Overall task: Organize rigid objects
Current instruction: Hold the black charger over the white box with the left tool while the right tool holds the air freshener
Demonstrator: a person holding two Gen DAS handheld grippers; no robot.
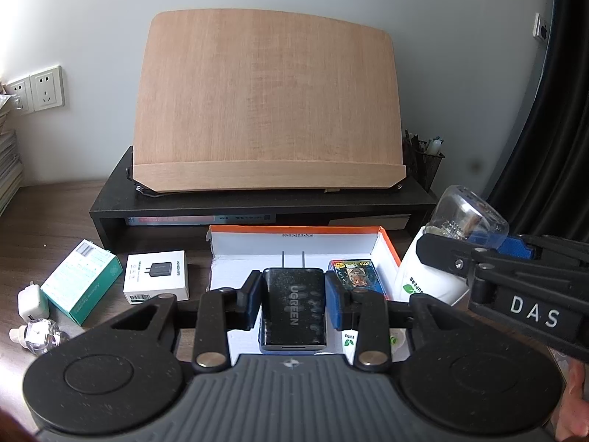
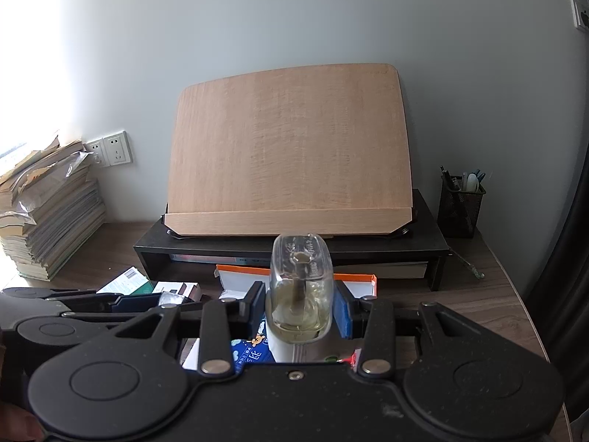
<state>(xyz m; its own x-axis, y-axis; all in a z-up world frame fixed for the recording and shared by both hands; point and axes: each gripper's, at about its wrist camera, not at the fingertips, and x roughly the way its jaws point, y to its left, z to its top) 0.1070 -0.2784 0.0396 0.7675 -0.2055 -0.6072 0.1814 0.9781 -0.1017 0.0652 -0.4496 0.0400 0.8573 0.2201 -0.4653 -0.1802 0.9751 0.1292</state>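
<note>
Left gripper (image 1: 293,296) is clamped on a black charger (image 1: 293,311), pads on both of its long sides, plug prongs pointing away toward the back wall of the open box (image 1: 294,243). The charger sits over the box's white interior; can't tell whether it touches the floor of the box. Box has an orange rim and sits on the desk (image 1: 55,206) just in front of the black shelf riser (image 1: 257,199). Inside it, just right of the charger, a small colourful card pack (image 1: 355,274). Right gripper (image 2: 300,304) is clamped on a clear glass bottle (image 2: 300,280) with a bit of yellowish liquid, base pointing away from the camera, held tilted above the box's right side. In the left view that same bottle shows at the right edge, above a white bottle (image 1: 423,276) with a green leaf logo just outside the box's right wall. On the desk left of the box: a white charger carton (image 1: 156,276), a green-and-white carton (image 1: 83,280) beside it, a white plug adapter (image 1: 32,302), and a small faceted clear bottle (image 1: 36,335) nearest the camera. A wooden board (image 1: 265,103) leans on the riser; mesh pen cup (image 2: 460,206) to its right, a stack of papers (image 2: 48,221) far left by the wall sockets (image 2: 108,149).
</note>
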